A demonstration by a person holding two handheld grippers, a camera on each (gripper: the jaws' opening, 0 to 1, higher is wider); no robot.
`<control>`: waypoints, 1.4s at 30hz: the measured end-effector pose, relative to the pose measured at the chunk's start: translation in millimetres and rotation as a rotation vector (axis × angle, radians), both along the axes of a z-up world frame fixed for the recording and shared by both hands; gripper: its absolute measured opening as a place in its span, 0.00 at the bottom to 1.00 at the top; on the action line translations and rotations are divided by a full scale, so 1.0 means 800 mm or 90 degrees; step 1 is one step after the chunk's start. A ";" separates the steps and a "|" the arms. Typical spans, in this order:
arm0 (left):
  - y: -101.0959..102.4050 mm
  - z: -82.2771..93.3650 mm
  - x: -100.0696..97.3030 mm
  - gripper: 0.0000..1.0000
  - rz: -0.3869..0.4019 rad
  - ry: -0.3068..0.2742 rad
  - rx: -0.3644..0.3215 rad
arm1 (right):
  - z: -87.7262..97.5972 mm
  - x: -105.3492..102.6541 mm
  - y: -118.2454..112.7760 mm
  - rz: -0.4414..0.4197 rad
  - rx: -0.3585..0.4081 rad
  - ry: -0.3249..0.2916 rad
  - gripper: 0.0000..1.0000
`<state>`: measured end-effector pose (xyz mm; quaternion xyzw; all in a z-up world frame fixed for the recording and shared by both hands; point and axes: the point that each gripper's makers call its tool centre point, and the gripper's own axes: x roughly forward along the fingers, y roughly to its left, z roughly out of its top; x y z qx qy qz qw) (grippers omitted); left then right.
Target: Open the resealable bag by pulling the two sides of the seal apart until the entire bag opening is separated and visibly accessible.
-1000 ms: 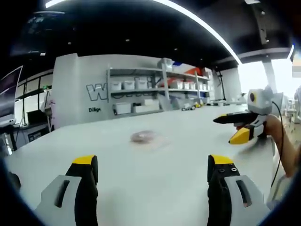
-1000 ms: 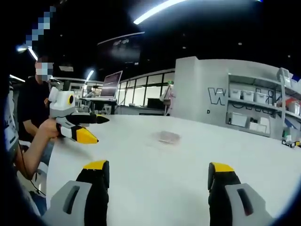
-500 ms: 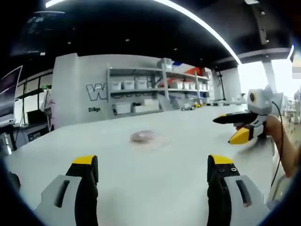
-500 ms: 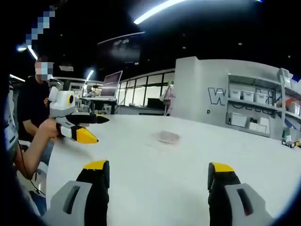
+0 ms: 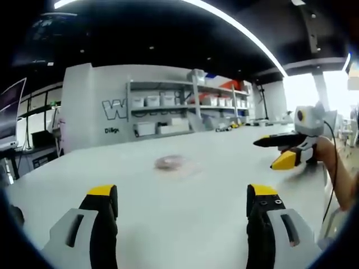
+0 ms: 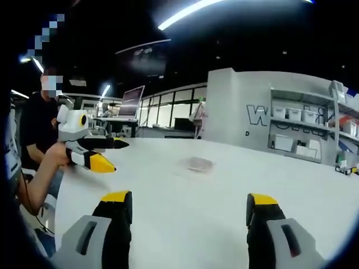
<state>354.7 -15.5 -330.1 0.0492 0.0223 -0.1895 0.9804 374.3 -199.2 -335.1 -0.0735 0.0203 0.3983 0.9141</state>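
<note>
The resealable bag point(image 5: 174, 163) lies flat on the white table point(image 5: 185, 224), out toward the middle of the surface and apart from everything else on it. It is clear, with something pinkish inside; in the right gripper view the bag point(image 6: 197, 164) reads as a small pale patch. The seal edge and the bag's long axis are too small and blurred to make out, so which side carries the seal cannot be told.

From the left gripper point(image 5: 180, 202) the bag lies straight ahead and slightly left of the midline between the jaws, well apart from the tips. The jaws stand wide apart and hold nothing. From the right gripper point(image 6: 182, 208) the bag also lies ahead, close to the midline, well apart from the tips; these jaws too stand wide apart and hold nothing.

Each gripper appears in the other's view, held by a hand above the table at the near side: the right gripper point(image 5: 280, 151) at the right edge of the left gripper view, the left gripper point(image 6: 98, 153) at the left of the right gripper view. The bag sits between the two, farther out. Neither gripper is clearly nearer. Judgement: both must advance forward and converge inward to reach the bag
</note>
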 end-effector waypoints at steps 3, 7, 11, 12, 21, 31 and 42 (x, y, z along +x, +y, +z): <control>0.000 0.000 0.000 0.94 0.000 0.000 0.002 | 0.000 0.001 0.000 -0.001 0.000 0.001 0.84; 0.000 0.000 0.000 0.94 0.000 0.001 0.000 | 0.000 0.001 0.000 -0.001 0.001 0.001 0.83; 0.000 -0.001 0.000 0.94 0.000 0.002 0.002 | 0.001 0.000 0.000 -0.001 0.001 0.000 0.82; 0.000 -0.001 0.001 0.94 0.000 0.002 0.002 | 0.001 0.001 -0.001 -0.001 0.002 0.000 0.82; 0.000 -0.001 0.001 0.94 0.001 0.003 0.003 | 0.001 0.001 -0.001 -0.001 0.003 -0.001 0.81; -0.001 -0.003 0.001 0.94 -0.001 0.008 0.006 | 0.002 0.002 -0.002 -0.005 0.005 0.000 0.81; 0.000 -0.001 0.001 0.94 -0.002 0.006 -0.006 | 0.004 0.002 -0.002 -0.003 0.015 0.002 0.82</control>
